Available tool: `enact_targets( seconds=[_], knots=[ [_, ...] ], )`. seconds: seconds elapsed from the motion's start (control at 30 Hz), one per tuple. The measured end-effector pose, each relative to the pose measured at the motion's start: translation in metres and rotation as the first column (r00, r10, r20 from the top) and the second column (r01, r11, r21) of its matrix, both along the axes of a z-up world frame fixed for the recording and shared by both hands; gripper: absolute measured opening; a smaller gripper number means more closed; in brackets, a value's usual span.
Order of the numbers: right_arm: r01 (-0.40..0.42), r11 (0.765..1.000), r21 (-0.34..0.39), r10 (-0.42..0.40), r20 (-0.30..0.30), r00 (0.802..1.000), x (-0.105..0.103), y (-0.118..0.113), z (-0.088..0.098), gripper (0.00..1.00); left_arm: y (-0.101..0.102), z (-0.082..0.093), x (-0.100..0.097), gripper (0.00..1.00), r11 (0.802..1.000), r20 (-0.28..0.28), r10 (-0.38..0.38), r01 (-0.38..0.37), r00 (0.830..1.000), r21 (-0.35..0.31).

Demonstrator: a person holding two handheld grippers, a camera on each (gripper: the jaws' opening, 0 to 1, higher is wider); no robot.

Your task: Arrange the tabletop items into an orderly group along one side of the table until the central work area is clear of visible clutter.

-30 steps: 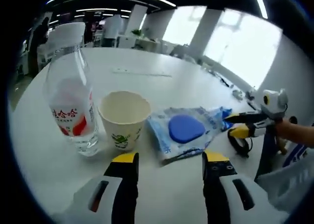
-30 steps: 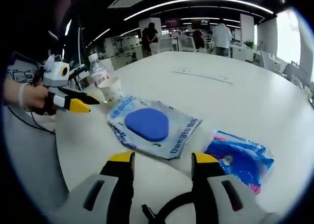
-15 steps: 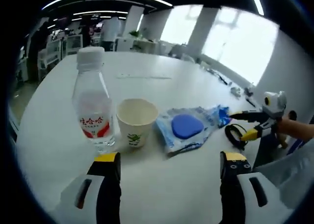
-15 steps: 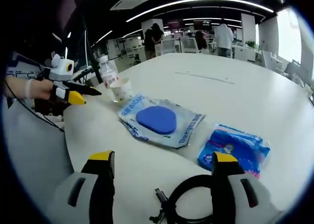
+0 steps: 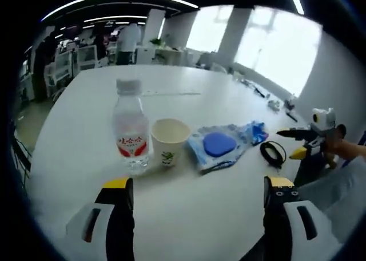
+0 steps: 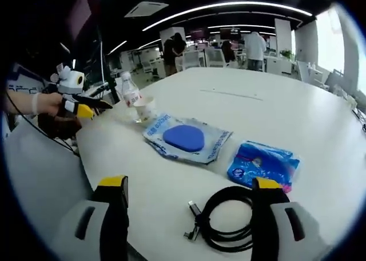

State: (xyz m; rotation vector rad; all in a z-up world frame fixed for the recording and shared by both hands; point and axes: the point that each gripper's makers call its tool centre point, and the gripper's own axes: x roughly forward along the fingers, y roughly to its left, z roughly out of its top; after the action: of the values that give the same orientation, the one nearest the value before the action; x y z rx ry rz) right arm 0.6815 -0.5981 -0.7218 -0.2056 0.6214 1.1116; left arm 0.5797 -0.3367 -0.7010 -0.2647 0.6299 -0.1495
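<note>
A large white table [image 5: 189, 106] carries 5 items in a row near one edge. In the right gripper view, a clear packet holding a blue pad [image 6: 184, 138] lies flat mid-row, with a blue printed packet [image 6: 263, 164] near it and a coiled black cable [image 6: 229, 218] closest to the camera. In the left gripper view, a water bottle [image 5: 131, 131] with a red label stands upright just beside a paper cup [image 5: 170, 141], which sits next to the pad packet. The left gripper [image 5: 197, 188] is spread wide and empty above the table. The right gripper [image 6: 191, 186] is likewise parted, holding nothing, over the cable.
</note>
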Motion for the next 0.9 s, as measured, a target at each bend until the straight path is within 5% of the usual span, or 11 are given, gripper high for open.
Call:
enact_targets(
  seconds=[0.53, 0.77, 0.9],
  knots=[
    [0.053, 0.999, -0.012, -0.052, 0.049, 0.997, -0.013, -0.049, 0.02, 1.0, 0.0, 0.021, -0.039, 0.97, 1.0, 0.036, -0.001, 0.002, 0.999, -0.022],
    [0.101, 0.995, 0.005, -0.102, 0.024, 0.995, -0.02, -0.063, 0.018, 1.0, -0.002, 0.026, -0.046, 0.97, 0.997, 0.031, -0.051, 0.052, 0.998, -0.053],
    [0.143, 0.989, 0.029, -0.143, -0.006, 0.99, -0.026, -0.064, 0.016, 1.0, 0.0, 0.026, -0.052, 0.97, 0.994, 0.077, -0.046, 0.053, 0.996, -0.093]
  ],
)
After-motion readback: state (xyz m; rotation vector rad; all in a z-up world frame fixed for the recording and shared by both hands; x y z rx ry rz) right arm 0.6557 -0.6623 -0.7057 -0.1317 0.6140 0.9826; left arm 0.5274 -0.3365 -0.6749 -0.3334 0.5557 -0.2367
